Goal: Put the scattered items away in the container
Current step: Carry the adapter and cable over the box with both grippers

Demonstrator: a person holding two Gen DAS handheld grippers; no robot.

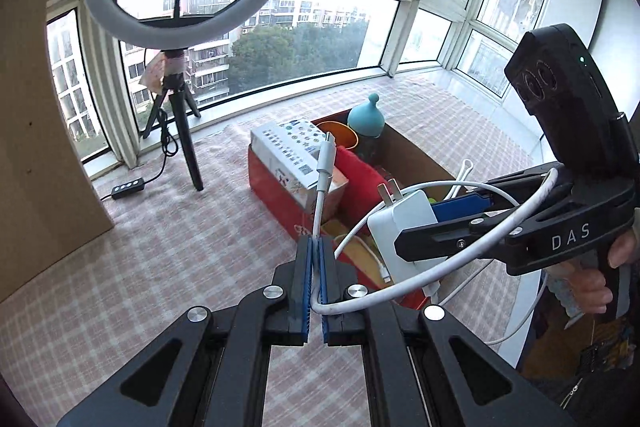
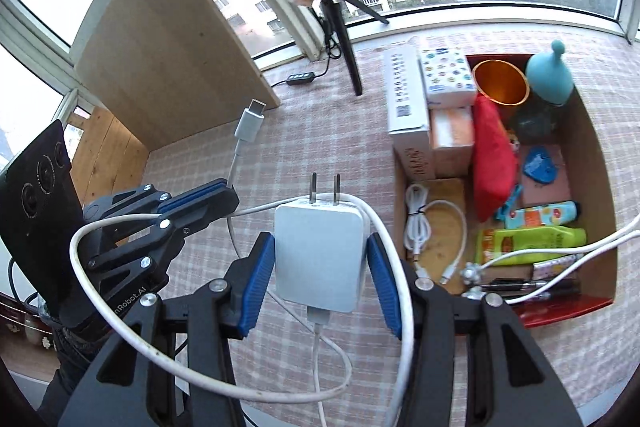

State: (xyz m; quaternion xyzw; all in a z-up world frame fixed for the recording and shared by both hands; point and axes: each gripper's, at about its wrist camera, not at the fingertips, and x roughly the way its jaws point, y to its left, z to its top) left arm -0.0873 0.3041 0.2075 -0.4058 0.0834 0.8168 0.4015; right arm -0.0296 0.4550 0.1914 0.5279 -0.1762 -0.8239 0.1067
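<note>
I have the white charger (image 2: 318,251) clamped between the blue pads of my right hand-held gripper (image 2: 320,265), prongs pointing away from me, and my left hand-held gripper (image 1: 315,283) is pinched shut on its white cable (image 1: 320,211) a little below the USB-C plug (image 1: 326,157), which sticks up past the pads. Both are in the air over the checked cloth, just beside the container (image 2: 600,163), a cardboard box already crowded with a red pouch (image 2: 494,163), an orange cup (image 2: 500,83), a teal-capped bottle (image 2: 550,75), a yellow-green tube (image 2: 532,241) and another coiled white cable (image 2: 418,223).

The slack worries me most. Long loops hang loose around both tools (one drapes over my left tool's linkage, another curves around the charger), so if I lower the charger in first, a loop could snag on a hinge or catch the box wall and drag things out. One strand already trails across the box's near corner over the pens (image 2: 532,287). The pads press only on the charger's smooth sides, so a tug from the cable could twist it free. There is little bare floor left in the box, and the charger may end up perched on the tubes.

I cannot follow the cable's full run: it drops below the edge of both views, and I cannot tell whether the strand over the box belongs to this cable. The box's far side is hidden behind my right tool in the left view.
</note>
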